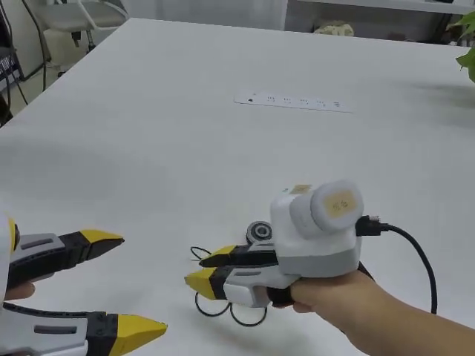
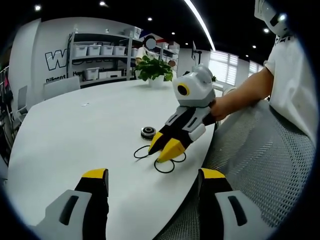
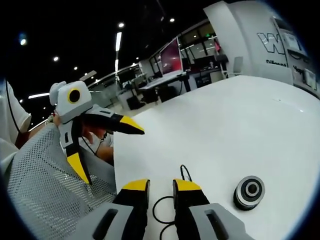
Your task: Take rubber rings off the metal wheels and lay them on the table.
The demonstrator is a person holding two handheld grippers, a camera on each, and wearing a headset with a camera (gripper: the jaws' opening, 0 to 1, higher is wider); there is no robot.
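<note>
A small metal wheel (image 1: 259,231) (image 2: 148,132) (image 3: 249,191) lies flat on the white table (image 1: 185,148), just beyond my right gripper. Thin black rubber rings (image 1: 210,315) (image 2: 164,172) (image 3: 154,210) lie loose on the table under and beside the right gripper's tips. My right gripper (image 1: 206,269) (image 2: 164,149) (image 3: 161,184) hovers low over them, jaws a narrow gap apart with nothing between them. My left gripper (image 1: 132,282) (image 2: 154,175) (image 3: 112,155) is wide open and empty, held to the left of the rings and aimed at them.
A white power strip (image 1: 292,101) lies farther back on the table. A black cable (image 1: 415,252) trails from the right gripper. A potted plant (image 2: 152,70) stands at the table's far side, and a chair (image 1: 74,15) beyond its back left corner.
</note>
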